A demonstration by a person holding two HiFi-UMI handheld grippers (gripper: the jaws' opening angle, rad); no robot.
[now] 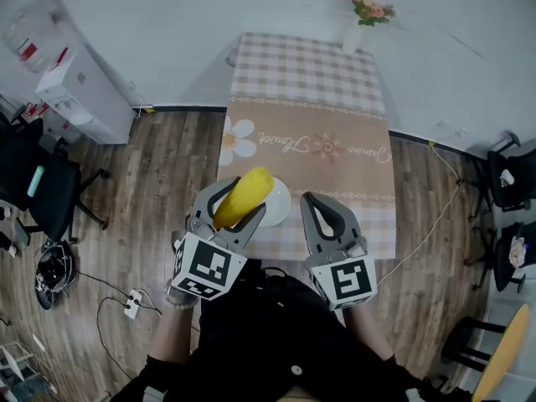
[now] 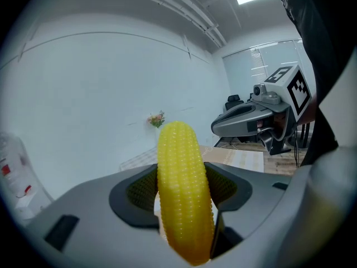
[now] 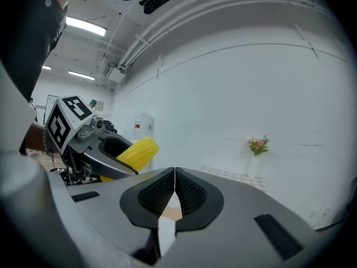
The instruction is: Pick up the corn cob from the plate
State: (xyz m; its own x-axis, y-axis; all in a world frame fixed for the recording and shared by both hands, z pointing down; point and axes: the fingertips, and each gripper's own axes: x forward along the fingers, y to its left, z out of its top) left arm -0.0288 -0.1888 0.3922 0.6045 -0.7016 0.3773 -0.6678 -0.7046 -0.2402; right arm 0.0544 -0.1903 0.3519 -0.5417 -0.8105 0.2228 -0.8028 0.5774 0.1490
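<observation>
- Head view: the left gripper (image 1: 241, 201) pinches a yellow corn cob (image 1: 249, 188) between its two jaws, at the near end of a table (image 1: 306, 72) laid with a checked and floral cloth.
- Just beyond the cob and to its right, the rim of a white plate (image 1: 281, 203) shows; the cob overlaps it from this angle.
- Left gripper view: the cob stands nearly upright between the ribbed pads (image 2: 139, 190), gripped at its lower half, its rounded tip rising above the jaws against a pale wall.
- Right gripper view: the right gripper (image 3: 174, 190) has its jaws pressed together with nothing between them, leaving only a thin seam.
- That same view shows the cob out to the left, tilted up and away in the other gripper's hold.
- Both grippers sit side by side close to the person's body, the right one just to the right of the plate, each with its square-marker cube toward the camera.
- At the table's far end a vase of pink flowers (image 1: 367, 13) stands against the wall.
- A water dispenser (image 1: 77, 86) stands on the wooden floor at far left, with a black office chair (image 1: 43, 193) nearer on the same side.
</observation>
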